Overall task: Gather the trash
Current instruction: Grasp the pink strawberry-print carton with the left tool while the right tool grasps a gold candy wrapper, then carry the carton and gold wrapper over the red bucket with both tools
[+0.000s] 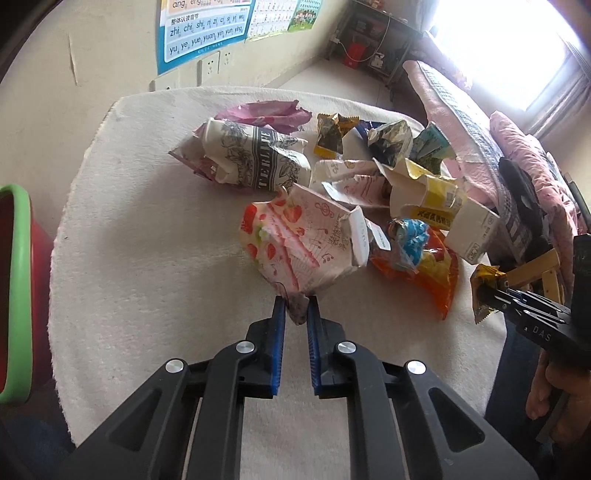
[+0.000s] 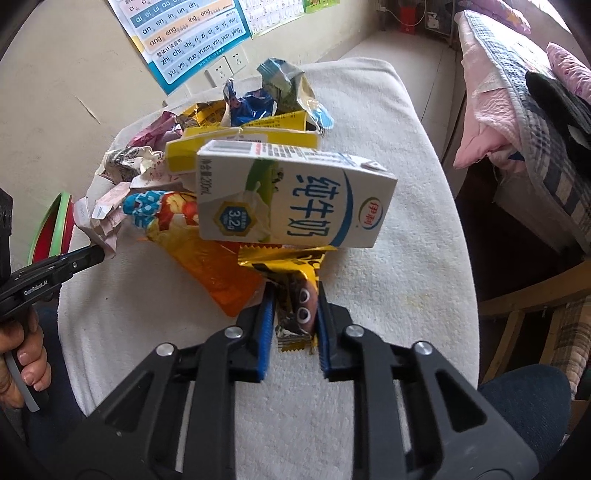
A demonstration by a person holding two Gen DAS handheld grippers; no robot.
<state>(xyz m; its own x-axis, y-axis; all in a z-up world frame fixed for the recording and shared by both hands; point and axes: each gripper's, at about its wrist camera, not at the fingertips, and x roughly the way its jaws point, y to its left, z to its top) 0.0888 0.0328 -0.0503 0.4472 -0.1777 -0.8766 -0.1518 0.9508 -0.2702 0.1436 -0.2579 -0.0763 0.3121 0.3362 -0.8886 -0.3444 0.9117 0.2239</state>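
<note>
While trash piles on white-towelled table [image 1: 129,221] below wall poster [image 1: 199,33] — left gripper [image 1: 296,308] pinches strawberry wrapper [image 1: 295,243], right gripper [image 2: 293,314] clamps yellow wrapper [image 2: 291,273].

The left wrist view looks steeply down along its own black fingers, close above the white towel-covered table [image 1: 147,229], facing the wall of posters. The right wrist view looks down likewise from the table's other side. Both share the heap of crumpled wrappers, including the orange snack bag [image 1: 424,273] [image 2: 214,266], and each sees the other gripper at its edge.
</note>
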